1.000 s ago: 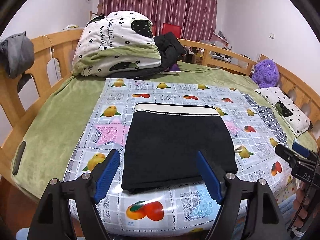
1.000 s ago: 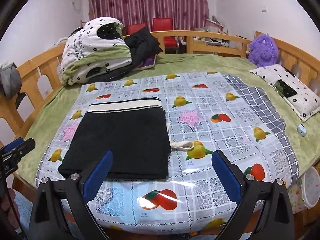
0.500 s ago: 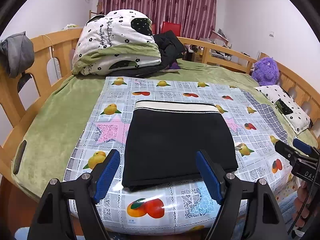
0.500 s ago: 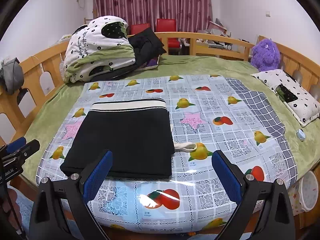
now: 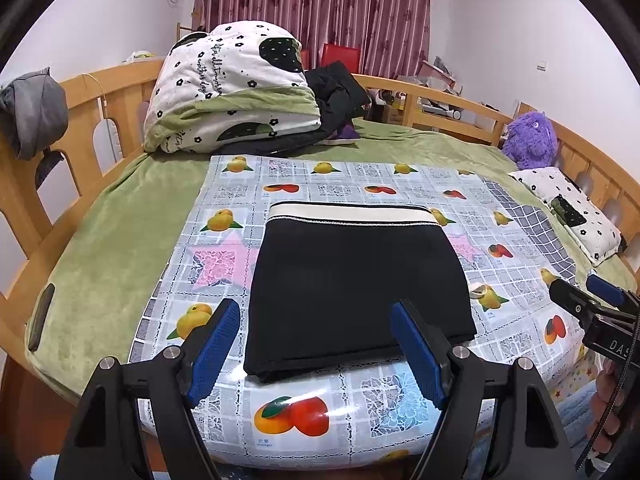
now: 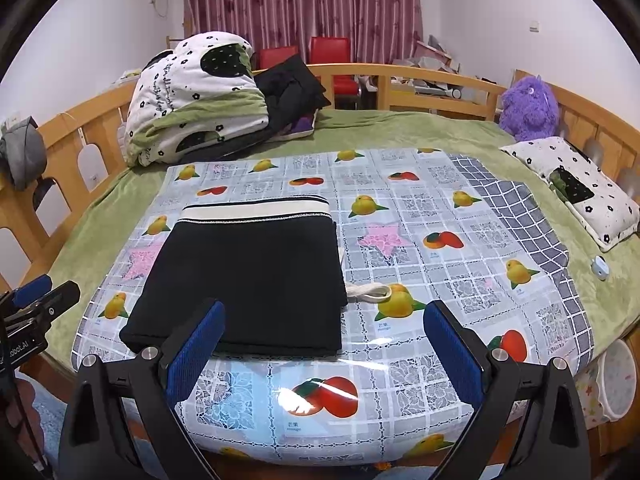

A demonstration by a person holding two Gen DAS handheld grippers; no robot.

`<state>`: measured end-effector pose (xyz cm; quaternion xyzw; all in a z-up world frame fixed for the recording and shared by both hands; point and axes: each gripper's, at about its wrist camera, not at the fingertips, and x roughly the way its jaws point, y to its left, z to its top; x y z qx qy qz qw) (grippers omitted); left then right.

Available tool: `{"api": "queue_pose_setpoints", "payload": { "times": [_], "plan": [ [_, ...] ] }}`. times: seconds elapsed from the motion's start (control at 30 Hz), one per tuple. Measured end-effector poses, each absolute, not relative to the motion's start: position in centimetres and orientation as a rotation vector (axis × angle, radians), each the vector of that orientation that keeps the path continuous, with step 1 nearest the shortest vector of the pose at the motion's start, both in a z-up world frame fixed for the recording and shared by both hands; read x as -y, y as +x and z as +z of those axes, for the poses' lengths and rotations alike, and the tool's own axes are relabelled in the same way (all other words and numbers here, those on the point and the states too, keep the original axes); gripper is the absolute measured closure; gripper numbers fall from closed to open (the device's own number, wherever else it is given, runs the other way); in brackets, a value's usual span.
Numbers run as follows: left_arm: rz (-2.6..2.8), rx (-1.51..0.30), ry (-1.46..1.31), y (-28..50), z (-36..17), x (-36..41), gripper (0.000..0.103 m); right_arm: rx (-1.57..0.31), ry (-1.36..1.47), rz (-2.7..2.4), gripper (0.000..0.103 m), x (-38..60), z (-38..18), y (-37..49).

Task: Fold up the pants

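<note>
Black pants (image 5: 356, 280) with a cream waistband lie folded into a flat rectangle on the fruit-print mat (image 5: 304, 404), waistband at the far side; they show in the right wrist view too (image 6: 252, 276). A cream drawstring (image 6: 370, 293) pokes out at their right edge. My left gripper (image 5: 316, 352) is open and empty, held above the bed's near edge just short of the pants. My right gripper (image 6: 324, 352) is open and empty, to the right of the pants' near corner. Each gripper shows at the edge of the other's view.
A folded quilt (image 5: 232, 92) and dark clothes (image 5: 336, 92) are piled at the bed's far left. A purple plush toy (image 6: 528, 108) and a small pillow (image 6: 576, 184) lie at the right. A wooden rail (image 5: 84, 120) surrounds the green bed.
Both grippers have drawn back slightly toward the bed's near edge; the pants lie unchanged and both grippers stay open.
</note>
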<state>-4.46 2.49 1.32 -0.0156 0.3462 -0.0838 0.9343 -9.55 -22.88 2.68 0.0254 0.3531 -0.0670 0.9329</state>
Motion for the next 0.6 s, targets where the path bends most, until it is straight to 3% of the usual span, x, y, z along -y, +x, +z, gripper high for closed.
{"api": "queue_pose_setpoints", "payload": {
  "times": [0.6],
  "plan": [
    [-0.169,-0.708,-0.034,-4.52,1.42,-2.65,0.026,-0.724,0.054,-0.139,0.005,22.86,2.67,-9.52]
  ]
}}
